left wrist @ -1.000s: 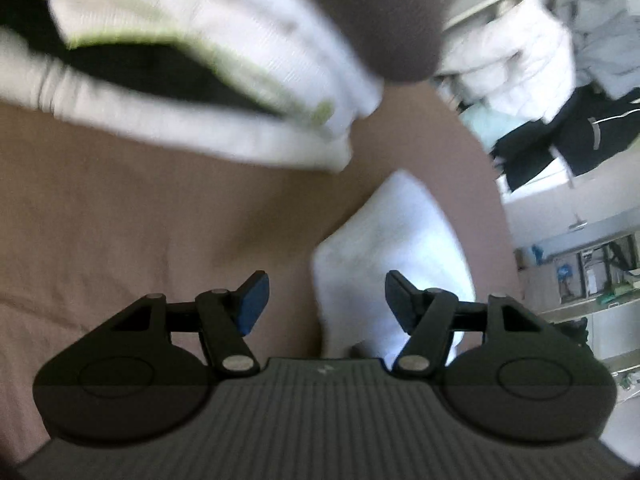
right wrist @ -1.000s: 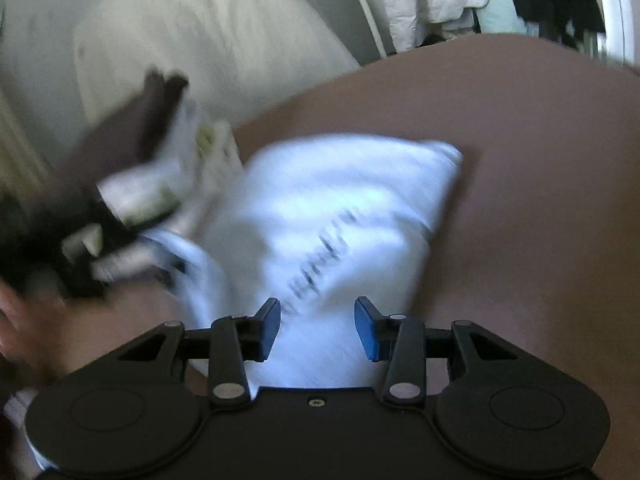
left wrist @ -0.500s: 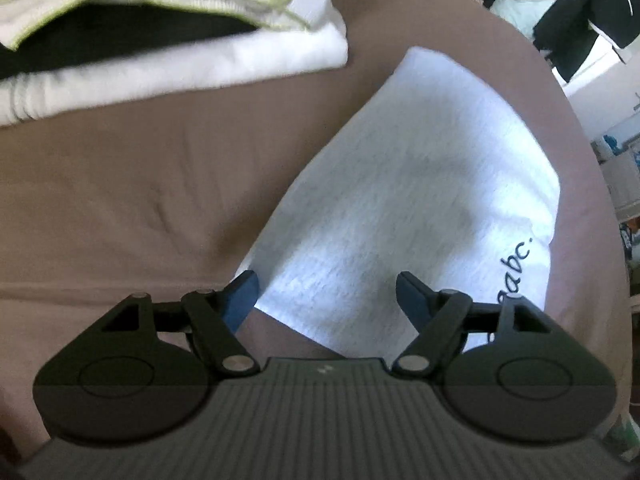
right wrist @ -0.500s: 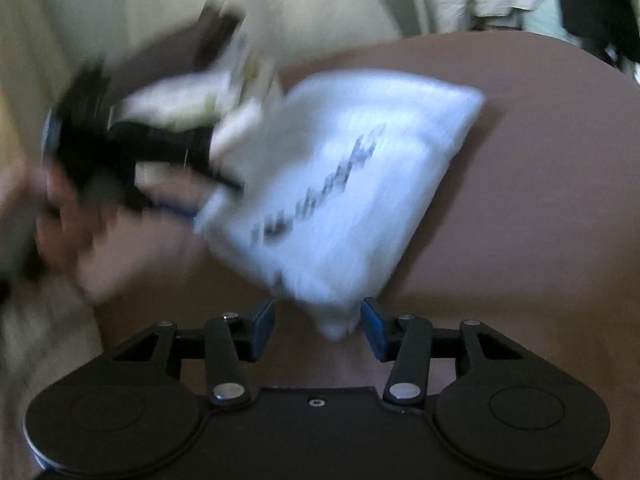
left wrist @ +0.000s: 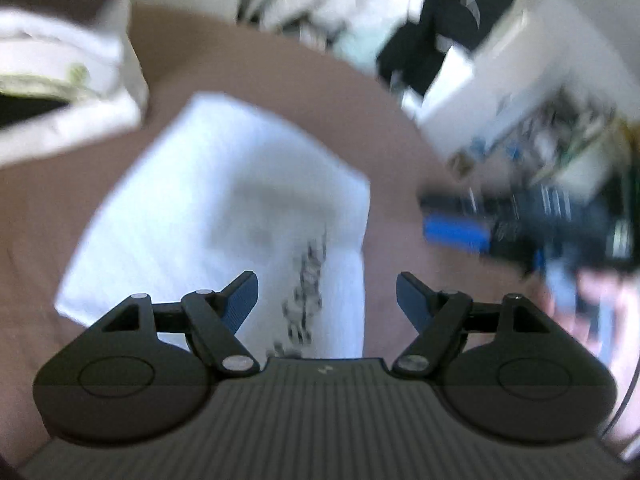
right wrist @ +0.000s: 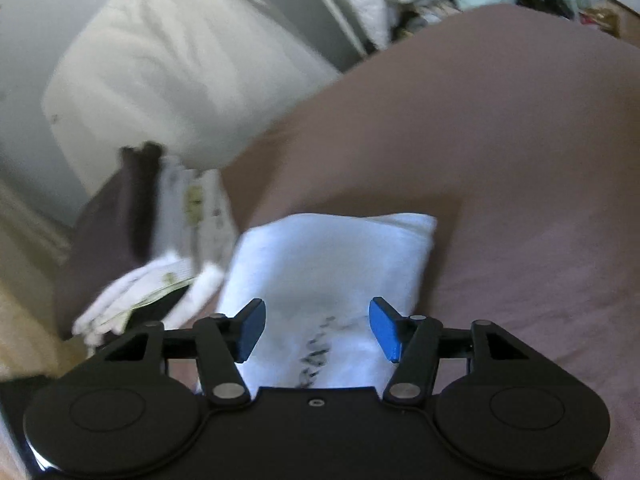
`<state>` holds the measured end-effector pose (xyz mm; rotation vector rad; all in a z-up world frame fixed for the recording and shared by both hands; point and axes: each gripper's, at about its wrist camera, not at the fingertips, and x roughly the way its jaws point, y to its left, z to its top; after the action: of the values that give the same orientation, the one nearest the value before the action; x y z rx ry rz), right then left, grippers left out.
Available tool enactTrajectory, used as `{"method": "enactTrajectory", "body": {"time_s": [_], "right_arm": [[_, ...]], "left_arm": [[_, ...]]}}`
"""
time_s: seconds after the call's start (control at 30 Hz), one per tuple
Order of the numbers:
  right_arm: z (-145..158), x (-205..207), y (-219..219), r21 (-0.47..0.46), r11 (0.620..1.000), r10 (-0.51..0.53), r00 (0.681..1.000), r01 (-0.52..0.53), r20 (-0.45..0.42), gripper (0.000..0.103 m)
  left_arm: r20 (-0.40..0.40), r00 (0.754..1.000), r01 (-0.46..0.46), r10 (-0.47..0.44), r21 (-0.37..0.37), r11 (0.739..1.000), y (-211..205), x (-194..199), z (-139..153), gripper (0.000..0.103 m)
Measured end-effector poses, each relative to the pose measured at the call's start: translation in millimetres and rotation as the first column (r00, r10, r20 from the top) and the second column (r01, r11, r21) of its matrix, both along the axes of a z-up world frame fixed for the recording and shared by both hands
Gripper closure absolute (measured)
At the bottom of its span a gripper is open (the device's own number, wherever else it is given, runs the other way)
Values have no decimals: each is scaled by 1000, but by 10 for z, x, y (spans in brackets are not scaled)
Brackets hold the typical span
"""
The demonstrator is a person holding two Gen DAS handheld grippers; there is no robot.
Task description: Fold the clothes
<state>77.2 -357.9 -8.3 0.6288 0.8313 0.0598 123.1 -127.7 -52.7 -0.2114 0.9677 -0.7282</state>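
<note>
1. Folded white garment (left wrist: 216, 208) lies flat on the brown bedsheet (left wrist: 72, 216), just right of the stack of folded clothes (left wrist: 60, 92) in the left wrist view. The right wrist view has it straight ahead, white garment (right wrist: 332, 256), with the stack (right wrist: 172, 248) beside it on the left and apparently touching its edge.
2. Left gripper (left wrist: 326, 300): jaws spread wide, having opened further within the last second, nothing between the pads; the garment is below them, not pinched.
3. Right gripper (right wrist: 318, 330): jaws spread and have just been opening, nothing clamped; cloth shows under the gap only. It also appears blurred at right in the left wrist view, right gripper (left wrist: 472, 232), clear of the garment.
4. Handling, my read: light, soft knit, no stiffness. It will sag and unfold if lifted by one layer. Not fragile, not slippery on the sheet.
5. Where to hold: pinch through all layers at a folded edge, one gripper at each end of the near edge, or slide under and lift flat.
6. Orientation: a rough rectangle. In the left wrist view the long axis runs from lower left to upper right, near corner under the left pad. The dark printed lettering (left wrist: 308, 292) runs along the right edge, towards the camera.
7. Both views are motion-blurred, so the text is unreadable and the exact layer count is unclear.
</note>
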Motion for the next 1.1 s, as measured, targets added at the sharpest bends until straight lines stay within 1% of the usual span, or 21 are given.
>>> {"method": "enactTrajectory", "body": {"time_s": [0.03,0.07,0.1,0.17,0.23,0.37,0.4,0.47,0.5,0.53,0.57,0.63,0.67,0.7,0.73,0.87,0.93,0.97,1.0,1.03,1.1], "right_arm": [[-47,39,-32,-1,1000,-11,1000,11,-15,40],[-98,73,-63,-1,1000,-22,999,22,-29,40],[-170,67,-90,4,999,-33,999,33,-39,40],[-315,43,-129,31,999,-42,998,43,-46,40],[-456,37,-181,83,995,-43,998,46,-40,40],[-811,214,-324,150,986,-72,997,78,-41,35],[-902,271,-337,148,985,-84,996,88,-33,35],[-1073,385,-360,144,984,-105,994,106,-12,36],[-1103,434,-356,142,985,-100,995,95,27,50],[-1121,482,-351,134,987,-92,994,83,64,72],[-1069,527,-335,103,993,-73,993,63,91,74],[-927,584,-339,50,998,-56,988,49,145,85],[-851,562,-396,52,996,-86,979,78,182,86],[-780,540,-455,54,993,-113,969,104,219,94],[-741,521,-513,41,992,-126,960,120,250,96],[-779,570,-586,17,991,-136,974,135,182,98],[-668,462,-476,-52,987,-140,975,151,173,83],[-625,347,-450,-39,981,-181,967,191,178,76],[-589,225,-424,-19,974,-220,958,228,184,48],[-590,63,-401,43,969,-247,950,244,189,32],[-642,-247,-326,162,957,-270,945,242,183,24]], "left_arm": [[20,999,41,-42,73,996,-157,-58,-40,27],[72,991,97,-112,180,979,-343,-134,-82,26],[121,974,148,-190,293,945,-533,-214,-124,26],[150,950,196,-272,391,899,-729,-276,-174,26],[122,949,227,-292,380,897,-770,-233,-218,26],[29,973,214,-230,270,939,-706,-57,-246,21],[0,977,207,-215,268,941,-731,-1,-302,21],[-49,982,190,-184,318,929,-755,74,-396,21],[-71,984,176,-161,308,935,-726,117,-412,21],[-93,986,160,-138,292,943,-691,161,-423,21],[-115,986,145,-118,268,952,-641,193,-429,23],[-148,984,129,-96,234,964,-558,209,-450,24],[-157,983,131,-97,227,965,-532,187,-468,24],[-171,980,135,-98,222,966,-505,174,-489,24],[-177,979,138,-99,218,966,-488,170,-487,24],[-188,979,118,-83,181,976,-364,182,-396,26],[-161,986,66,-37,179,982,-238,217,-271,26],[-135,991,25,-1,173,985,-139,238,-193,26],[-107,993,-32,50,162,986,-1,263,-95,25],[-91,991,-87,102,155,984,121,295,-39,24],[-78,970,-217,231,157,964,373,362,3,22]]}}
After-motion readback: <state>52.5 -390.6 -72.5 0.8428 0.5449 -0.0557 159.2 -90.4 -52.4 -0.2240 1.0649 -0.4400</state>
